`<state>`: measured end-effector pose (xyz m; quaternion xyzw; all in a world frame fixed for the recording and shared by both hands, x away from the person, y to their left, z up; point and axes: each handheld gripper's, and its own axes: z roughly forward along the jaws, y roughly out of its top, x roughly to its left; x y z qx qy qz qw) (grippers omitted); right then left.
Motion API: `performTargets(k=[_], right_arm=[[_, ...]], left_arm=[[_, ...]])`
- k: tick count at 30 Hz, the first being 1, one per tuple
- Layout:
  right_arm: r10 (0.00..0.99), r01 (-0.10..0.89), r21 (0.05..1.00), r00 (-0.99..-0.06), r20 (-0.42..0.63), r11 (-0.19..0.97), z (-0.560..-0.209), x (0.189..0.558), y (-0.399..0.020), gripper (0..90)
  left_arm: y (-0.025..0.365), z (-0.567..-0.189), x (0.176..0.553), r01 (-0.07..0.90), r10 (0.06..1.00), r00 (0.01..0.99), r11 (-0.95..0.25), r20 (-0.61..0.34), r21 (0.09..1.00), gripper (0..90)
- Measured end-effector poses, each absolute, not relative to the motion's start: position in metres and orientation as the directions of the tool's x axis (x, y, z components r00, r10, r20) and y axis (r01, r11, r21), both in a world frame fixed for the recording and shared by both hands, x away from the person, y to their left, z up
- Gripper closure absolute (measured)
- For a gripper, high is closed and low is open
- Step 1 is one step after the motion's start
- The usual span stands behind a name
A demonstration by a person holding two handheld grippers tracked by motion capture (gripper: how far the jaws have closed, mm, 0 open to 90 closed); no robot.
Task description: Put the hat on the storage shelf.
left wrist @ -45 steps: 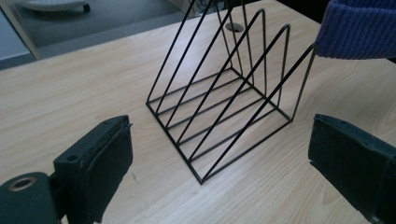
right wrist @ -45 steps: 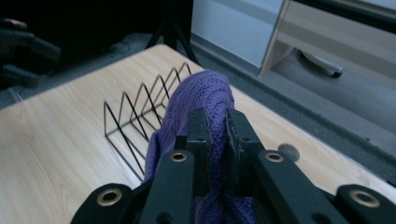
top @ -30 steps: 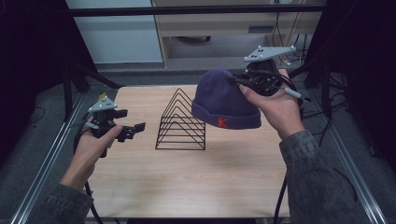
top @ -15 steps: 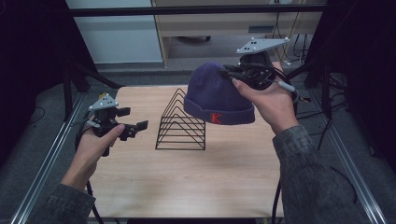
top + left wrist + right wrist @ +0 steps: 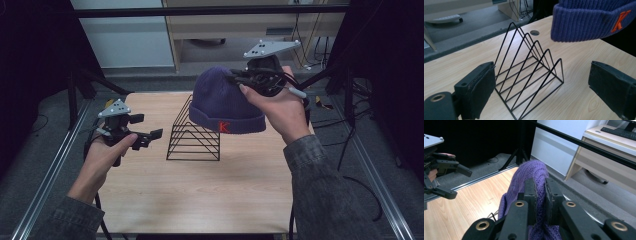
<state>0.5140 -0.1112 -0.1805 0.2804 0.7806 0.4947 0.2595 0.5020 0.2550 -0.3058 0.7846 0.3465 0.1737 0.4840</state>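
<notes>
A purple knit beanie (image 5: 223, 101) with an orange K (image 5: 224, 127) hangs in the air above the right end of a black wire rack (image 5: 194, 134). My right gripper (image 5: 240, 78) is shut on its crown, and its jaws pinch the purple knit (image 5: 534, 173). The beanie's cuff (image 5: 589, 21) hangs just over the rack's triangular dividers (image 5: 529, 72). My left gripper (image 5: 145, 131) is held open left of the rack, with nothing between its pads (image 5: 477, 87).
The rack stands at the middle back of a light wood table (image 5: 200, 195). Metal rails (image 5: 50, 165) run along the table's sides. A desk (image 5: 240, 20) and cables lie beyond the far edge.
My right gripper has carried the beanie left and a little up, so it now hangs over the rack's right end. The left gripper has hardly moved.
</notes>
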Motion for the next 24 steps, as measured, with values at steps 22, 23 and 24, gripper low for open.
performTargets(k=[22,23,24], right_arm=[[0.632,0.162,0.919,-0.767,-0.111,0.358,-0.185,0.517,-0.067,81.4],[0.628,0.16,0.919,-0.77,-0.111,0.359,-0.185,0.516,-0.066,81.4],[0.627,0.16,0.92,-0.772,-0.109,0.358,-0.185,0.516,-0.064,81.4]], left_arm=[[0.236,-0.302,0.506,0.347,0.669,0.742,-0.325,-0.046,0.88,7.9],[0.236,-0.302,0.506,0.347,0.667,0.744,-0.326,-0.046,0.88,7.9],[0.235,-0.302,0.506,0.346,0.665,0.746,-0.33,-0.044,0.879,7.9]])
